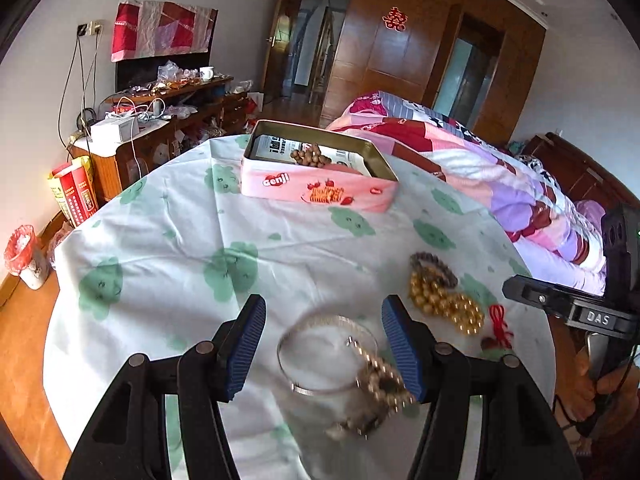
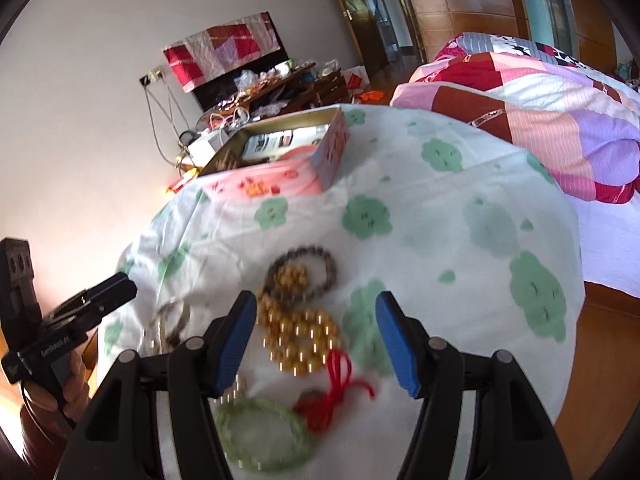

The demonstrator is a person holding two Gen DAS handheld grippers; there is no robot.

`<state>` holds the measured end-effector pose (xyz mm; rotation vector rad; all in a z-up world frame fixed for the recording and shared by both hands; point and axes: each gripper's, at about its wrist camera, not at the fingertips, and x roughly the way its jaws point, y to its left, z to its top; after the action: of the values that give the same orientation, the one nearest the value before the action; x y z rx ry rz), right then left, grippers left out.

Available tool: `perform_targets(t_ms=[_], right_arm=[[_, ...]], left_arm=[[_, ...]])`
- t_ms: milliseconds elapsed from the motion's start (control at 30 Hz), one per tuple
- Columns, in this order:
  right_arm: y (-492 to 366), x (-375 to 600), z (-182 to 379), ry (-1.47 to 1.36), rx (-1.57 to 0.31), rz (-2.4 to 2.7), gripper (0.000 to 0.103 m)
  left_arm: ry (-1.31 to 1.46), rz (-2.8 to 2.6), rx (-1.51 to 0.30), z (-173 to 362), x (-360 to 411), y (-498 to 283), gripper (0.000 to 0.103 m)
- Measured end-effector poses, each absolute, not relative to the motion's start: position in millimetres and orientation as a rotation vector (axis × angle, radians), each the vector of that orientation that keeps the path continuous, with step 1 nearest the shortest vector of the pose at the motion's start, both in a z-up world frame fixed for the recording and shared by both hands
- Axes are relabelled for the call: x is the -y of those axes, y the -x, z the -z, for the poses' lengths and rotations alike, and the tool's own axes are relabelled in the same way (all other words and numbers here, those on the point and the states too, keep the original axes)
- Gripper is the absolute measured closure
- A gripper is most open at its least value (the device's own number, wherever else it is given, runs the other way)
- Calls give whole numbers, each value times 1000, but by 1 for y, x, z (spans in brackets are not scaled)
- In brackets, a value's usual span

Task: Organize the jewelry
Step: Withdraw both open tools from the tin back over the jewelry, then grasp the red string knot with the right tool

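Note:
An open pink tin box stands at the far side of the table with a brown bead bracelet inside; it also shows in the right wrist view. My left gripper is open above a silver bangle and a gold bead bracelet. My right gripper is open above a gold bead string, with a dark bead bracelet, a red cord and a green bangle around it.
The round table has a white cloth with green prints. A bed with a patchwork quilt lies to the right. A cluttered wooden cabinet stands at the left wall. A bin stands on the floor.

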<state>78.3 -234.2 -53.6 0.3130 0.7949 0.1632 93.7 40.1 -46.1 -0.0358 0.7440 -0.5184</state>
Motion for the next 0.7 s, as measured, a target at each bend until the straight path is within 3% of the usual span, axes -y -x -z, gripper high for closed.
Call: perform_targets(t_ms=[267,400,533,700], right_arm=[[-46,219,66,-247,-850,-218,53],[-32,229,72,-240,-854,-150,53],[-36,235,73,-253,-858,-126,62],[-50,225,77,-199,-862,-136,62]], left_arm=[[-25,562,-740,48,-34,-71,42],[-61,615,-730,47,-20,-60,42],[-82,729,-741,48,-1,-48,42],[-196,878,-736,52,33,-22,42]])
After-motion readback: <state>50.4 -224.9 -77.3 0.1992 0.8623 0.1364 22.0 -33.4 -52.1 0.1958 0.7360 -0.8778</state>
